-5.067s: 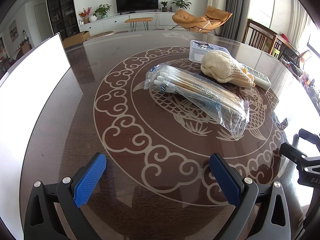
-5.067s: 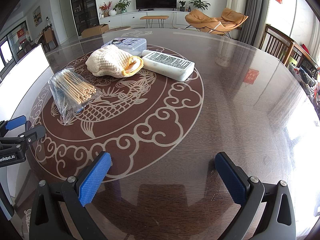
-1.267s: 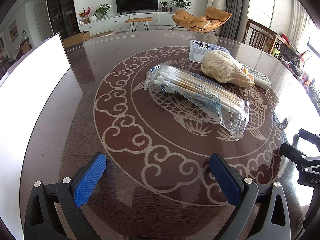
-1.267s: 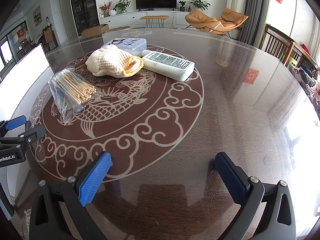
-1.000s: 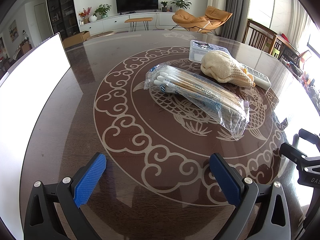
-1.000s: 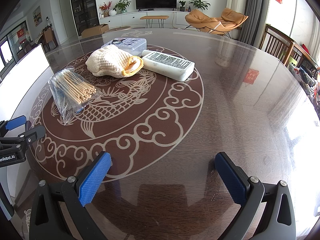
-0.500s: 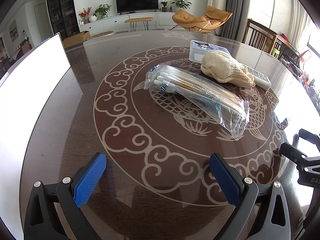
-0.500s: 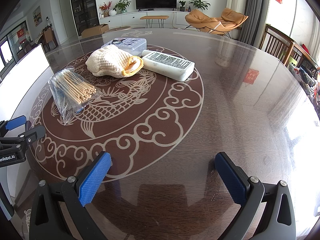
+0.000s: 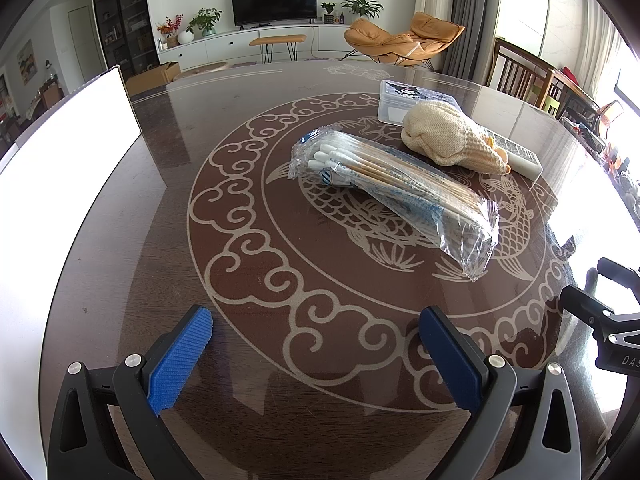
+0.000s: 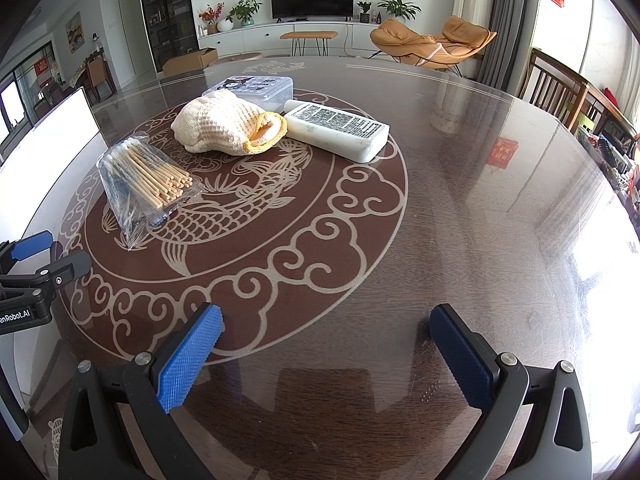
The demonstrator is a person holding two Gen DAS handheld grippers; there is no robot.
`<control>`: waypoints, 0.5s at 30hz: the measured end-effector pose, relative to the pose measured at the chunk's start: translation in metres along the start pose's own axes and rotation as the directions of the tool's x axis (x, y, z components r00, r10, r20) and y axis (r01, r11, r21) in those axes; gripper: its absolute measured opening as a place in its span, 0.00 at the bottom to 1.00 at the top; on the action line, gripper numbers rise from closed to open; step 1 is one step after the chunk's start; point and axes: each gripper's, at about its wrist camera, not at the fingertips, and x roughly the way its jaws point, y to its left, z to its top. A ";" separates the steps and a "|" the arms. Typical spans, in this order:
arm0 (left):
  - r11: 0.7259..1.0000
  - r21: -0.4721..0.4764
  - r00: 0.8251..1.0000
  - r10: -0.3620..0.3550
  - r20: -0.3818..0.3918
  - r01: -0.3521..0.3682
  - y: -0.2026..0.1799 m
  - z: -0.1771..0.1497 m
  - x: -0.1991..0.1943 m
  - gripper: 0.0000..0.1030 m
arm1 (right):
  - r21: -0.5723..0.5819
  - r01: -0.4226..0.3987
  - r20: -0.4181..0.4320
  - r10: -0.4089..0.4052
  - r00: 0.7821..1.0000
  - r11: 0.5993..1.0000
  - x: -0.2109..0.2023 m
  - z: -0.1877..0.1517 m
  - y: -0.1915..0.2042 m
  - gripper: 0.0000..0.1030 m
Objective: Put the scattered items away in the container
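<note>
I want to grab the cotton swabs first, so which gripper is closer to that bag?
Left, probably. The bag of cotton swabs lies ahead and slightly right of the open left gripper; from the open right gripper it sits farther off, ahead to the left.

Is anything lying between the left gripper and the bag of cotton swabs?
Nothing visible. Only bare table lies between the open left gripper and the bag of cotton swabs. The knit glove sits beyond the bag.
</note>
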 end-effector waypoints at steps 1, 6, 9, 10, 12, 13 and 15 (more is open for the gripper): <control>1.000 0.000 1.000 0.000 0.000 0.000 0.000 0.000 -0.001 1.00 | 0.000 0.000 0.000 0.000 1.000 1.000 0.000 0.000 0.000 1.00; 1.000 0.000 1.000 0.000 0.000 0.000 0.000 0.000 -0.001 1.00 | 0.000 0.000 0.000 0.000 1.000 1.000 0.000 0.000 0.000 1.00; 1.000 0.000 1.000 0.000 0.000 0.000 0.000 0.000 0.000 1.00 | 0.000 0.000 0.000 0.000 1.000 1.000 0.000 0.000 0.000 1.00; 1.000 0.000 1.000 0.000 0.000 0.000 0.000 0.000 -0.001 1.00 | 0.000 0.000 0.000 0.000 1.000 1.000 0.000 0.000 0.000 1.00; 1.000 0.000 1.000 0.000 0.000 0.000 0.000 0.000 -0.001 1.00 | 0.000 0.000 0.000 0.000 1.000 1.000 0.000 0.000 0.000 1.00; 1.000 0.000 1.000 0.000 0.000 0.000 0.000 0.000 0.000 1.00 | 0.000 0.000 0.000 0.000 1.000 1.000 0.000 0.000 0.000 1.00; 1.000 0.000 1.000 0.000 0.000 0.000 0.000 0.000 -0.001 1.00 | 0.000 0.000 0.000 0.000 1.000 1.000 0.000 0.000 0.000 1.00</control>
